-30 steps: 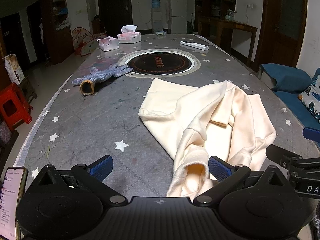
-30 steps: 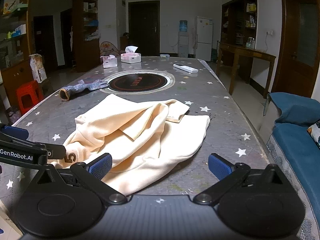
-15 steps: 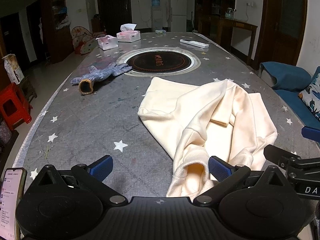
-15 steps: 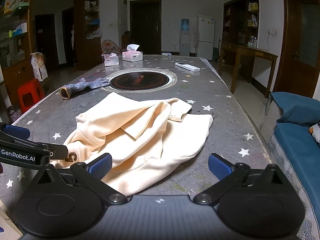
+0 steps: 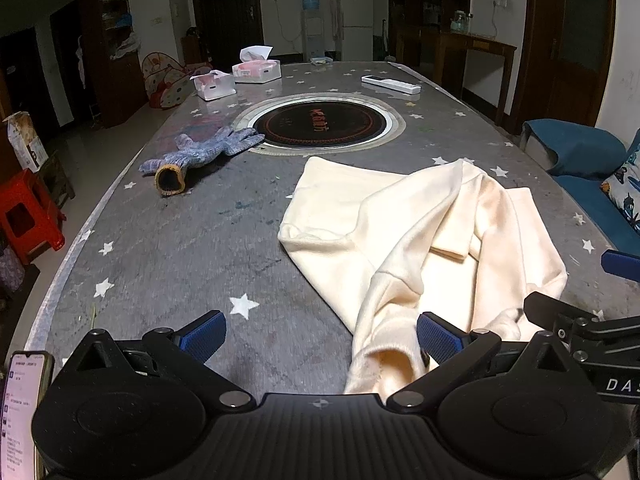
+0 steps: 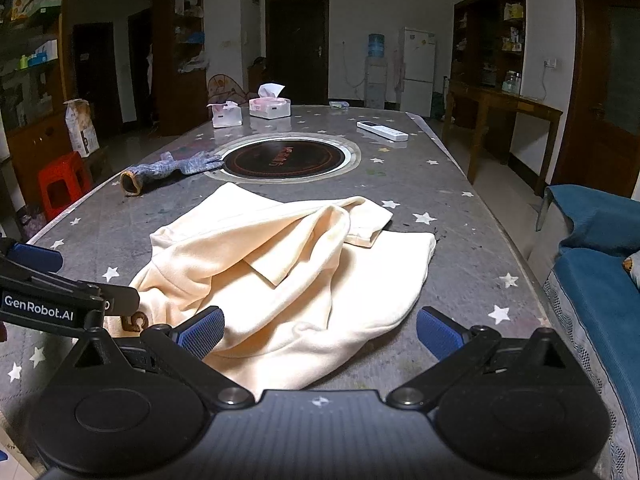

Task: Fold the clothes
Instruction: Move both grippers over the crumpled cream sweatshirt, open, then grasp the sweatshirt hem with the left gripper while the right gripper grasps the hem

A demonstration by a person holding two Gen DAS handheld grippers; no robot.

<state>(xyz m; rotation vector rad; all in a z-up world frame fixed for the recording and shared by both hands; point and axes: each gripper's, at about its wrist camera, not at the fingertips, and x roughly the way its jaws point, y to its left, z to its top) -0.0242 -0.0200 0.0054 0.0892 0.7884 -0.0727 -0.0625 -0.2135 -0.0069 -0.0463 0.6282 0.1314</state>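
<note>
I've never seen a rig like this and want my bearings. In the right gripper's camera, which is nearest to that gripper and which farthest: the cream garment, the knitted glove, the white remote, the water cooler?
1. Cream garment, directly ahead of the right gripper.
2. Knitted glove, left side, mid-table.
3. White remote, right of centre, far end of the table.
4. Water cooler, against the back wall.

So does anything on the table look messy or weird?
Yes. The cream garment lies crumpled in a heap, not flat, one cuff by the left gripper. A lone work glove lies beside the round cooktop.
</note>
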